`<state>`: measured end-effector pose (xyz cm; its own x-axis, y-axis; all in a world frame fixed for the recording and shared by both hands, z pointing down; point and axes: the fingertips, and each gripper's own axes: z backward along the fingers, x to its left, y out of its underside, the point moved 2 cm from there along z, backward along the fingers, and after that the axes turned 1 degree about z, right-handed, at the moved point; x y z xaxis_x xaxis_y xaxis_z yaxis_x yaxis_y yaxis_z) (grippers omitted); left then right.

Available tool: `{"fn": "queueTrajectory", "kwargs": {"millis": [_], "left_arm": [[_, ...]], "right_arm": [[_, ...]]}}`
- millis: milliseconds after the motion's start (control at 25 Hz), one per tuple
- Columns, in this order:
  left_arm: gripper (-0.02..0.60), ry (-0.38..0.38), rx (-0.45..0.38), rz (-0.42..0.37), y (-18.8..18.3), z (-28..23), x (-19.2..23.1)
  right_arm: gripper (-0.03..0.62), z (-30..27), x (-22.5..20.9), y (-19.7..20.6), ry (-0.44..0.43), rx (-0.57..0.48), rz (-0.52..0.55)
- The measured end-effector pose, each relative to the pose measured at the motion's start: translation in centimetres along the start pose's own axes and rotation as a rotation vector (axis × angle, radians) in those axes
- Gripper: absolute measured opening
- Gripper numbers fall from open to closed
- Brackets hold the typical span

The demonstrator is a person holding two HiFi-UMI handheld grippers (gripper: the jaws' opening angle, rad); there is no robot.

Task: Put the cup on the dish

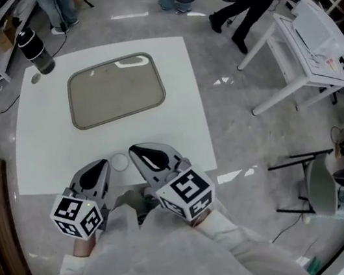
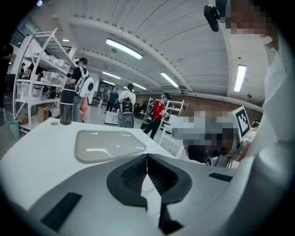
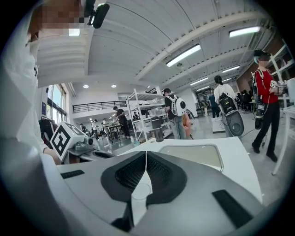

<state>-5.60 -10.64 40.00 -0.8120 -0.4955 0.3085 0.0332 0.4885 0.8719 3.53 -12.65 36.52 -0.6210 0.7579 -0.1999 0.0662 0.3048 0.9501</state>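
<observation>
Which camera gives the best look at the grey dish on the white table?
The head view: it looks down on the dish, so its whole rim and empty inside show. The left gripper view shows the dish almost whole but flattened at a low angle; the right gripper view shows only part of the dish, equally flattened.

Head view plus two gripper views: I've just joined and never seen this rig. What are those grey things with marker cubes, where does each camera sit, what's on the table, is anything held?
No robot: a person holds a two-jaw gripper in each hand; the marker cubes belong to them. The head view looks down from the person's head; each gripper view rides on its gripper, looking along its jaws. The left gripper and right gripper are both shut and hold nothing. On the table stand an empty grey dish in the middle and a dark cup at the far left corner; a small pale disc lies by the gripper tips.
</observation>
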Motion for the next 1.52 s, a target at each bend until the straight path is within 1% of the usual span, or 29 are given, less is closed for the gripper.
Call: {"fn": "queueTrajectory", "kwargs": {"millis": [160,360,520,760,1080,1240,1360,1520], "left_arm": [[0.009,0.007,0.016,-0.02,0.2,0.1,0.1],[0.009,0.058,0.008,-0.041,-0.1,0.4,-0.3],[0.009,0.084,0.03,-0.057,0.4,0.8,-0.4],[0.009,0.092,0.055,-0.072,0.7,0.9,-0.3],[0.011,0.107,0.057,-0.101,0.9,0.0,0.2],[0.012,0.111,0.071,-0.116,1.5,-0.1,0.5],[0.049,0.119,0.079,-0.114,2.2,-0.2,0.5],[0.117,0.135,0.079,-0.078,3.2,-0.5,0.7]], "right_arm": [[0.015,-0.1,0.1,0.1,0.015,-0.002,-0.008],[0.015,-0.1,0.3,0.2,0.042,-0.001,-0.03],[0.015,-0.4,1.0,0.6,0.05,0.007,-0.044],[0.015,-0.6,2.1,1.3,0.036,0.041,-0.051],[0.015,-0.8,2.3,2.6,0.051,0.082,-0.073],[0.015,-0.8,2.4,3.5,0.06,0.1,-0.087],[0.015,-0.6,2.2,4.2,0.073,0.114,-0.1],[0.015,-0.7,2.0,5.4,0.091,0.139,-0.116]]}}
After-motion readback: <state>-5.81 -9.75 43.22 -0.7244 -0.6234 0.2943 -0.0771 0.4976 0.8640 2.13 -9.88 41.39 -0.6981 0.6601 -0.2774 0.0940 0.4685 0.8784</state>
